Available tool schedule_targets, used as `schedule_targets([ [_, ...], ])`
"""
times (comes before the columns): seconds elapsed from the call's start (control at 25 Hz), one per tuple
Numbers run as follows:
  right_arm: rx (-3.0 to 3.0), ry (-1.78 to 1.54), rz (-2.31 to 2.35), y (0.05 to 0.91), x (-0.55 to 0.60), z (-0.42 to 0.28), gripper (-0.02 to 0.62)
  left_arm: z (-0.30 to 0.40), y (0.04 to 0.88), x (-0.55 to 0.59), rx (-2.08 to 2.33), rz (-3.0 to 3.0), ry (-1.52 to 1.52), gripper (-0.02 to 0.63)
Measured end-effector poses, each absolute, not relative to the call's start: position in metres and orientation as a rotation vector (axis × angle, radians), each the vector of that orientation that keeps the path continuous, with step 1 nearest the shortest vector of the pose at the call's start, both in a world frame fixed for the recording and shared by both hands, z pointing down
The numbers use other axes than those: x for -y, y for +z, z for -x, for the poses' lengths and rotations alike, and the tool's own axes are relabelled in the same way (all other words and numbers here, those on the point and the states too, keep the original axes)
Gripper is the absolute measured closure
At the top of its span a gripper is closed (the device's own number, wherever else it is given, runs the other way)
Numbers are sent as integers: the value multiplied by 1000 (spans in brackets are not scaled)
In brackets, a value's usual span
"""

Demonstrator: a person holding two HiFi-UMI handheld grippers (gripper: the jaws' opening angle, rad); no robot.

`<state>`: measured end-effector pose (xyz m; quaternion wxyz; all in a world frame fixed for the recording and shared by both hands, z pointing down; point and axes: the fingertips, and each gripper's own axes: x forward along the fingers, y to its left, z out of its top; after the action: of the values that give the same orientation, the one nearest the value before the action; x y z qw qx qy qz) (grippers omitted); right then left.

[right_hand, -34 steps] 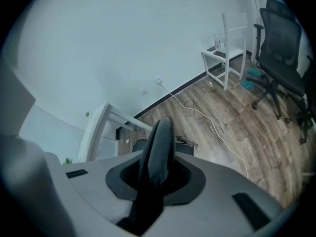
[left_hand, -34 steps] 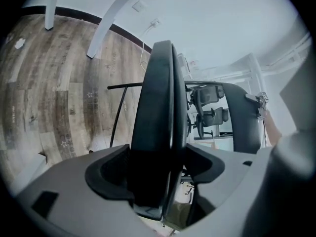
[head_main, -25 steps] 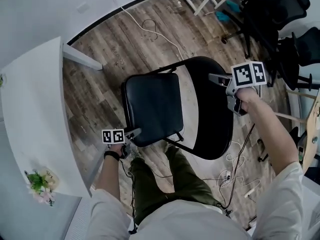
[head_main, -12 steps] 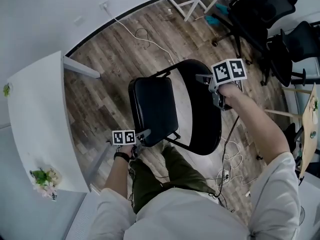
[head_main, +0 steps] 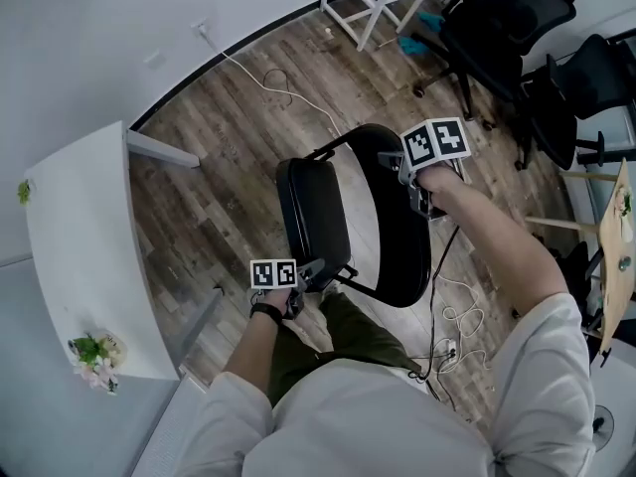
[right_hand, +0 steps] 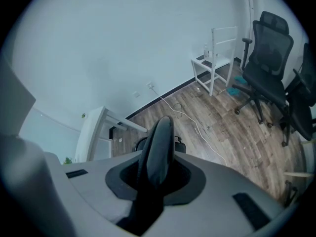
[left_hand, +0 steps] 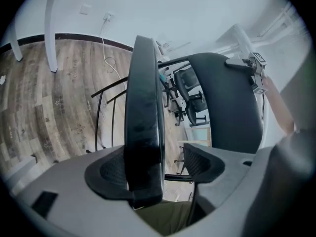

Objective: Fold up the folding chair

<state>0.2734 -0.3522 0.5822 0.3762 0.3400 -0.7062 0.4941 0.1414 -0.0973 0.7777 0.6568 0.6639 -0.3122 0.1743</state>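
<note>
black folding chair [head_main: 402, 256], one; right gripper [right_hand: 157, 177] clamps backrest [right_hand: 158, 142], left gripper [left_hand: 157, 168] jaws slack around seat [left_hand: 143, 112].

The seat [head_main: 313, 222] now stands steeper, with its front edge raised. In the head view it appears narrower and the gap to the backrest [head_main: 402, 241] is smaller. The left gripper [head_main: 315, 267], with that edge between its jaws, is higher and nearer the backrest.

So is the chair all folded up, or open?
Half folded. The seat is tipped up almost on its edge beside the backrest, but floor shows in the gap between them.
</note>
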Motion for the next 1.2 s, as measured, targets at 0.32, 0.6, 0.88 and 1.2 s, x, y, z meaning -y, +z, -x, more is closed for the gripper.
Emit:
schedule_targets([
  [0.32,1785,1246,-887,570,356,-294,515,-222,747,109,600,-1534,400,256],
  [0.6,1759,1259,-901,562,355,-296,505,-284,732,116,476,-1595,438,235],
  [0.88,1745,1272,-913,560,354,-303,499,-324,727,119,378,-1632,475,218],
  [1.2,1744,1276,-913,561,357,-310,494,-349,728,125,311,-1644,490,210],
])
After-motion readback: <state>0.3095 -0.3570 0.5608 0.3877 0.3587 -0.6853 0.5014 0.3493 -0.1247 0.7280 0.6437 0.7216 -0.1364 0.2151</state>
